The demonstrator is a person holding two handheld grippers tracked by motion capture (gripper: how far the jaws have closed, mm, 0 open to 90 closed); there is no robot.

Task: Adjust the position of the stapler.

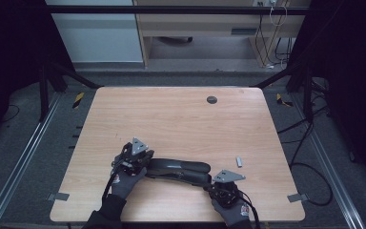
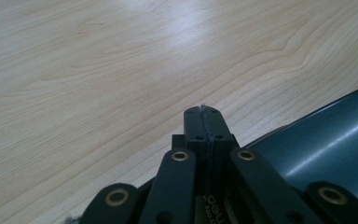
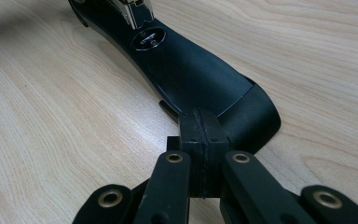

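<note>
From above, a black stapler (image 1: 178,171) lies near the front of the surface (image 1: 181,119), between two gloved hands. The left gripper (image 1: 134,157) sits at its left end, the right gripper (image 1: 224,183) at its right end. Left gripper view: jaws pressed together, empty, stapler just beside them. Right gripper view: jaws closed, empty, tips at the stapler's rear end.

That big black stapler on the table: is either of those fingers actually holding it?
No. Both grippers, left and right, have their fingers shut together on nothing; the stapler lies on the table between them.
</note>
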